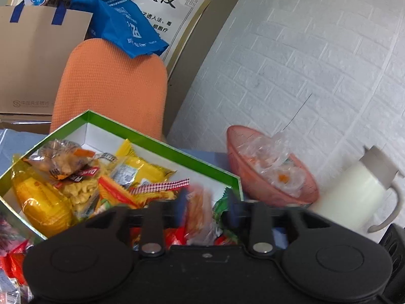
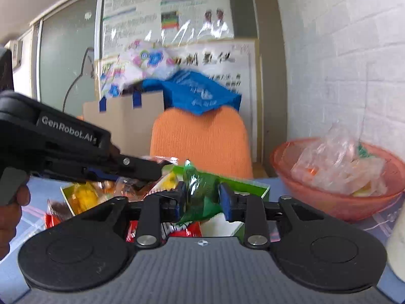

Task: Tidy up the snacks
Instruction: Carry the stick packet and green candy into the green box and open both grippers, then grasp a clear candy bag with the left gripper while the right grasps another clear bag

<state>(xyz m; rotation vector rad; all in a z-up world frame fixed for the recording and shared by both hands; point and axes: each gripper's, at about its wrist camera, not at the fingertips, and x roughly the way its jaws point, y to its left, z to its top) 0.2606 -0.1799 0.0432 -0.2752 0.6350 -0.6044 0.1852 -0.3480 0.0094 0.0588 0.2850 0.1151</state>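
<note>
Pinching a green snack packet point(image 2: 200, 197) at lower centre, the right tongs point(image 2: 201, 200) are clamped on it above the green box point(image 2: 255, 186). Left tongs point(image 1: 207, 210) grip an orange packet point(image 1: 200, 212). Both packets look light, crinkly and slippery; hold them mid-body.

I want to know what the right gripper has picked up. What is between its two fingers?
In the right wrist view, a green snack packet sits between the fingers of the right gripper, pinched over the green-rimmed box.

One green box point(image 1: 162, 145), one pink bowl point(image 1: 272, 192), one white jug point(image 1: 354, 192), one orange chair point(image 1: 111, 86).
</note>
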